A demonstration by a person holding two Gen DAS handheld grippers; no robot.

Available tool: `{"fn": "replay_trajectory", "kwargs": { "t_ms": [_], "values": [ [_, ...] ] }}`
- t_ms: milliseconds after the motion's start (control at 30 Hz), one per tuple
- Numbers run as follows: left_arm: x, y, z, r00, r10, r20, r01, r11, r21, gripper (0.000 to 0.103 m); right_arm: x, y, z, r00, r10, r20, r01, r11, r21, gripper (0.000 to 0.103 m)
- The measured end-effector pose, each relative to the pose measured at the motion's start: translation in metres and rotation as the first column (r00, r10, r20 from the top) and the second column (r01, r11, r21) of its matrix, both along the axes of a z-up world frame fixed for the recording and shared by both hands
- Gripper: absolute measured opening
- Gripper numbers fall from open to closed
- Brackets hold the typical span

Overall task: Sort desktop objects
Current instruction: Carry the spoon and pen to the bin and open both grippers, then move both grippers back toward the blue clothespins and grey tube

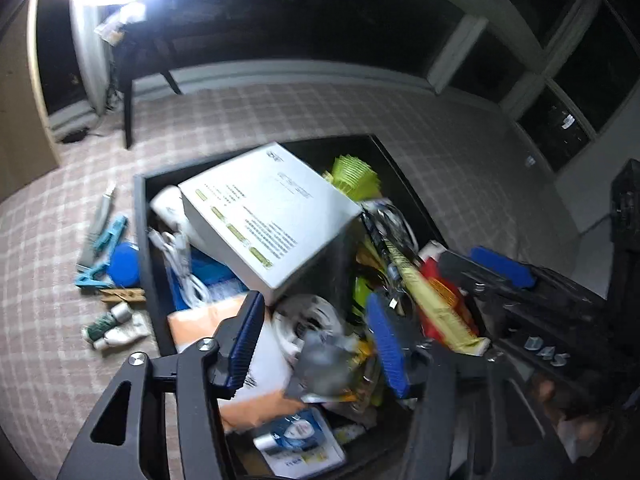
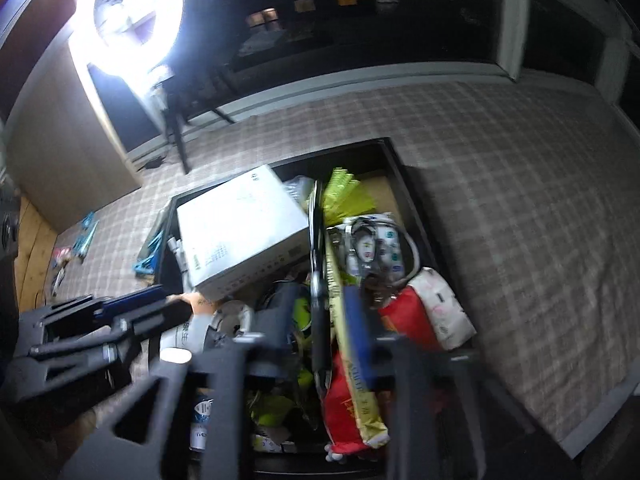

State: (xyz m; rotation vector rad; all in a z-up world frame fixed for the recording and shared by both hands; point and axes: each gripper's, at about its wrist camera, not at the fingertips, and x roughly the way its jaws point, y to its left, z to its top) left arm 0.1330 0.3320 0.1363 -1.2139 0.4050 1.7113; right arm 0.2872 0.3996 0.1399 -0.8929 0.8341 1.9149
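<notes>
Both grippers hang above a black box point(image 1: 141, 216) that is full of mixed things and stands on a checked cloth point(image 1: 440, 128).

The left gripper point(image 1: 316, 336) has its blue-padded fingers point(image 1: 244, 336) apart, and nothing is pressed between them. A grey blurred packet point(image 1: 320, 360) and a coil of white cable point(image 1: 304, 316) lie just under the gap, but the pads do not touch them. Ahead of this gripper a large white carton point(image 1: 264, 208) leans tilted on the other things in the box. Beyond the carton there is a green ribbed thing point(image 1: 354, 178). To the left, outside the box, blue clothes pegs point(image 1: 104, 240), a wooden peg point(image 1: 124, 294) and small tubes point(image 1: 116, 326) lie on the cloth.

The right gripper point(image 2: 320, 332) is also open. One blue pad point(image 2: 358, 328) is clear, the other finger is blurred. A red and yellow packet point(image 2: 352, 412) and a black pen point(image 2: 319, 280) lie below and between the fingers; I cannot tell if they touch. To the left of it the left gripper shows, and the white carton is ahead.
</notes>
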Motion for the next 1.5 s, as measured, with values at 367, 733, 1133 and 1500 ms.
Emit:
{"fn": "replay_trajectory", "kwargs": {
  "t_ms": [367,733,1133,1500],
  "values": [
    [-0.02,-0.019,-0.008,0.999,0.031,-0.01,-0.032,0.999,-0.037,0.041,-0.015,0.002,0.003,1.0,0.014,0.005,-0.014,1.0,0.022,0.049],
    [-0.081,-0.083,-0.008,0.988,0.15,-0.023,-0.151,0.987,-0.056,0.041,-0.079,-0.018,0.007,0.996,0.093,-0.001,-0.093,0.995,0.02,0.049],
    [-0.179,-0.202,-0.018,0.942,0.333,-0.037,-0.335,0.939,-0.08,0.041,-0.202,-0.065,0.008,0.974,0.228,0.01,-0.228,0.974,-0.002,0.049],
    [-0.272,-0.327,-0.056,0.845,0.534,0.014,-0.527,0.839,-0.137,0.041,-0.292,-0.106,-0.006,0.956,0.291,0.038,-0.29,0.956,-0.038,0.05]
  ]
}}
